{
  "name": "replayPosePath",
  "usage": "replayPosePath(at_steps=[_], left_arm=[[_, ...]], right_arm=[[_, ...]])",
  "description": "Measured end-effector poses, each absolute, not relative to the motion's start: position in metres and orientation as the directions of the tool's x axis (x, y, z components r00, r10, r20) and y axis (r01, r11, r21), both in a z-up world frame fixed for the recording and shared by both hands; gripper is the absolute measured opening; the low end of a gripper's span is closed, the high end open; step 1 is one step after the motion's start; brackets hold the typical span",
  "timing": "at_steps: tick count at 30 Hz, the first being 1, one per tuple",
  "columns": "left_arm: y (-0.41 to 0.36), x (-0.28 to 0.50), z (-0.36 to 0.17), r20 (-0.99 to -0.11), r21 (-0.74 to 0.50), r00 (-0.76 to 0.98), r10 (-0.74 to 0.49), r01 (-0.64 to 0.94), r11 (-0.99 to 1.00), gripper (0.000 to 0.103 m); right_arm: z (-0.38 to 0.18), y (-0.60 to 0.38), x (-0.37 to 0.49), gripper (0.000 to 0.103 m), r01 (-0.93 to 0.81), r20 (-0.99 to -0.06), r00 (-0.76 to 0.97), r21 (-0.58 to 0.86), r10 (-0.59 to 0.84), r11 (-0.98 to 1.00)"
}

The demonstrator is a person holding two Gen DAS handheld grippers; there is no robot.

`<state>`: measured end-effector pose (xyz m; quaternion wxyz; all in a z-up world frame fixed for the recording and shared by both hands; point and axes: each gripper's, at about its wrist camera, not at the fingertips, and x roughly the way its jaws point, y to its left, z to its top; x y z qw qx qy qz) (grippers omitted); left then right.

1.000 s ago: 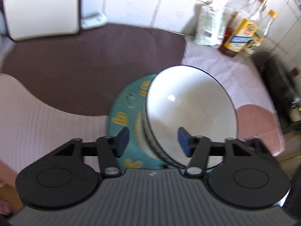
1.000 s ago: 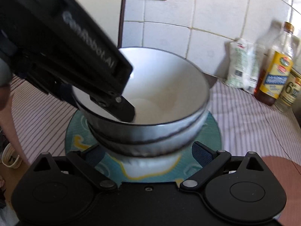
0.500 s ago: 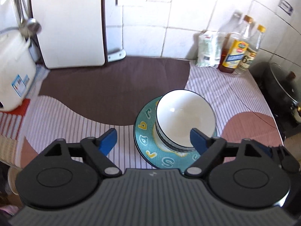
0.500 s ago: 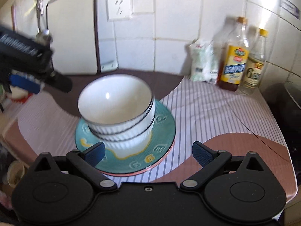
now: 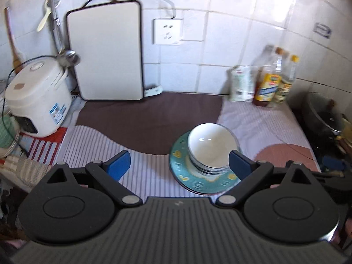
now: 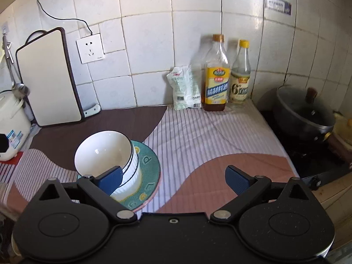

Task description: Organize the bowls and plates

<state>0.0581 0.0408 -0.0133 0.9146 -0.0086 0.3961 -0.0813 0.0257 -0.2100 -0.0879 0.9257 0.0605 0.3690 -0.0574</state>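
Note:
White bowls with dark rims (image 5: 211, 147) sit nested in a stack on a teal plate with yellow letters (image 5: 187, 176), which lies on the striped counter cloth. The stack also shows in the right wrist view (image 6: 105, 154) on the teal plate (image 6: 147, 171). My left gripper (image 5: 179, 165) is open and empty, held high and back from the stack. My right gripper (image 6: 173, 179) is open and empty, to the right of the stack; its left finger overlaps the bowls in the view.
A white cutting board (image 5: 107, 50) leans on the tiled wall. A rice cooker (image 5: 37, 96) stands at the left. A packet (image 6: 184, 88) and oil bottles (image 6: 216, 77) stand at the back right. A dark pot (image 6: 305, 112) sits on the stove at the right.
My left gripper let go of the top bowl, opened wide and pulled up and back. My right gripper also drew back and to the right. The bowls stay stacked on the plate.

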Motion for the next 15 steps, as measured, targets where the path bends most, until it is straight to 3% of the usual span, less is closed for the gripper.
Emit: replayPosePath(at_steps=[7, 15], left_arm=[[0.037, 0.025, 0.015, -0.699, -0.054, 0.696, -0.165, 0.179, 0.982, 0.096], [0.030, -0.008, 0.003, -0.706, -0.009, 0.694, -0.141, 0.190, 0.982, 0.097]], right_arm=[[-0.036, -0.215, -0.007, 0.101, 0.146, -0.698, 0.711, 0.032, -0.082, 0.989], [-0.012, -0.206, -0.055, 0.101, 0.154, -0.649, 0.747, -0.040, -0.143, 0.987]])
